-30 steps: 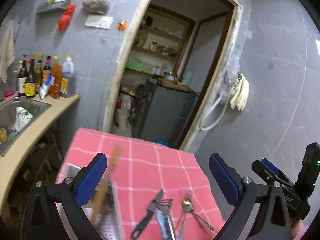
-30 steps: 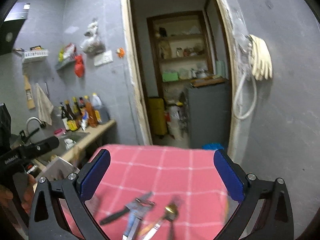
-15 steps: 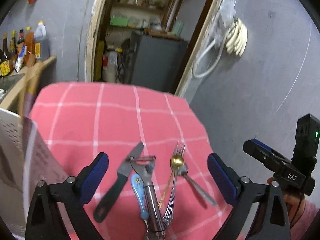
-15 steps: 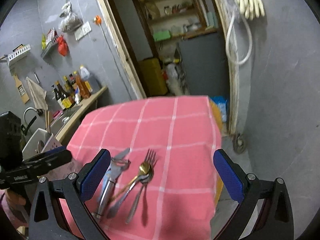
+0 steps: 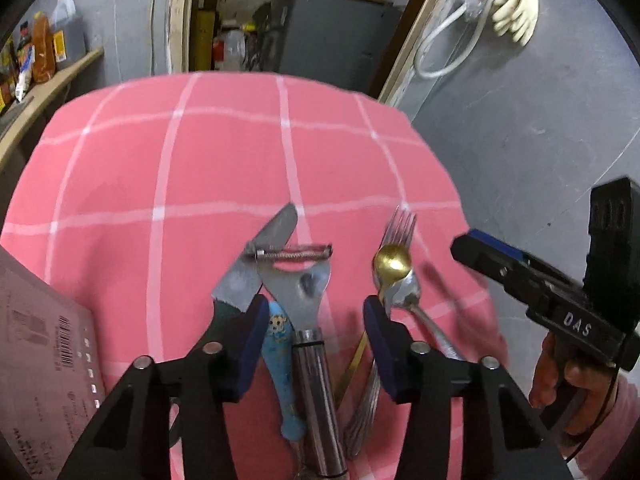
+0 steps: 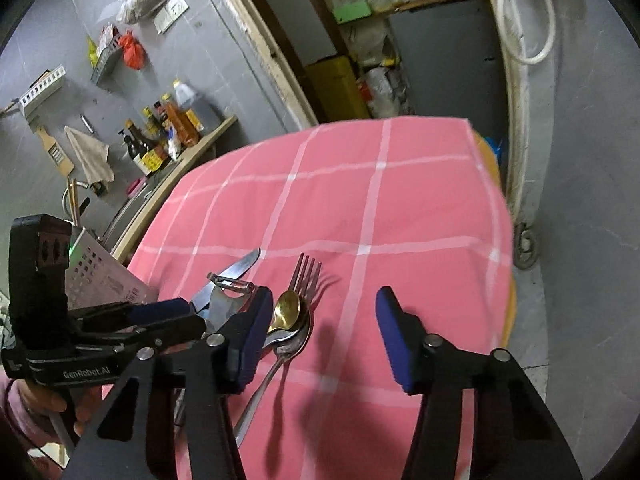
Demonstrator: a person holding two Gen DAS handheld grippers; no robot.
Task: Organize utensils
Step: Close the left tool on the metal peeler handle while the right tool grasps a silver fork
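Several utensils lie together on a pink checked cloth [image 5: 224,168]: a black-handled knife [image 5: 256,264], a steel peeler [image 5: 304,292], a blue-handled tool [image 5: 280,360], a gold spoon [image 5: 392,260], a silver spoon [image 5: 408,292] and a fork [image 5: 400,224]. My left gripper [image 5: 314,344] is open and low over the peeler and blue handle, its jaws either side of them. My right gripper [image 6: 322,336] is open and empty, just right of the spoons [image 6: 290,320] and fork [image 6: 308,270]. The left gripper [image 6: 168,312] shows at the left of the right wrist view.
A perforated metal utensil holder [image 5: 36,356] stands at the cloth's left edge; it also shows in the right wrist view [image 6: 100,276]. A counter with sauce bottles [image 6: 164,136] runs along the left wall. A doorway [image 5: 304,20] lies beyond the table, a grey wall at right.
Both grippers tilted down and moved in toward the utensils, and their jaws narrowed. The left gripper now straddles the peeler; the right has come close beside the spoons.
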